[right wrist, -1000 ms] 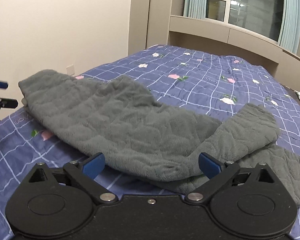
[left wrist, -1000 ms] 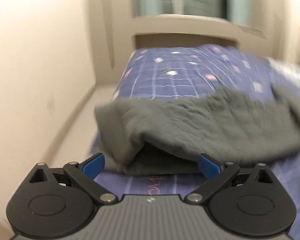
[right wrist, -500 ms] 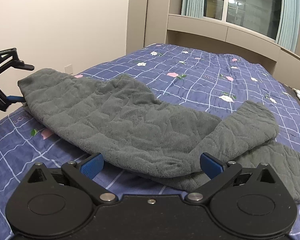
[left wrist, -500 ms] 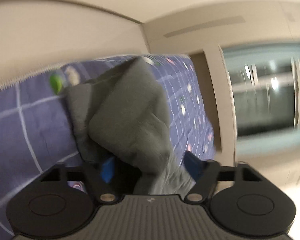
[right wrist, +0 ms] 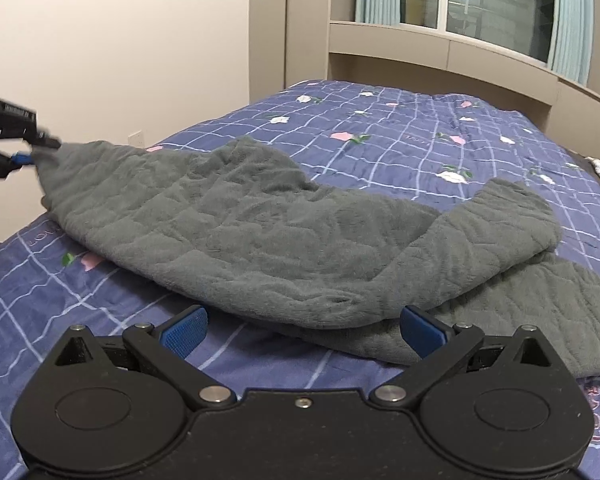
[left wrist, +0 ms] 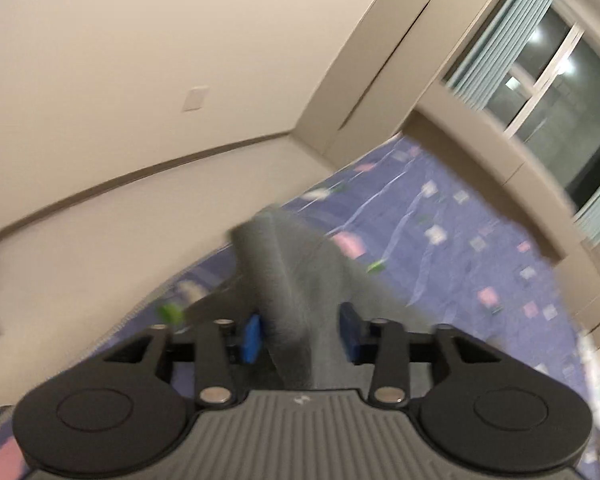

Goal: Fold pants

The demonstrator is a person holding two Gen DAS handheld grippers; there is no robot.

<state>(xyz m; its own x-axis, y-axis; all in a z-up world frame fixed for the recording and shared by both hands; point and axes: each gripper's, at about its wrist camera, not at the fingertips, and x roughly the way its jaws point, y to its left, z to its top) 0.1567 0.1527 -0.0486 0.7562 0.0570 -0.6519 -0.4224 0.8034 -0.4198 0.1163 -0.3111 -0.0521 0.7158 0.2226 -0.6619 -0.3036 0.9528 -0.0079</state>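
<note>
Our left gripper (left wrist: 300, 334) has just closed on the waist corner of the gray fleece pants (right wrist: 284, 232) and lifted it off the quilt (right wrist: 400, 136) at far left, starting the fold. Our right gripper (right wrist: 302, 330) waits near, jaws spread and empty.

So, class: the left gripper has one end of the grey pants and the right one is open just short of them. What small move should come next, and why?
Probably close the right gripper on the near folded edge of the grey pants. Its jaws stand open with that edge just ahead, while the left gripper already pinches the far end, so both ends could then be lifted over the quilt.
</note>
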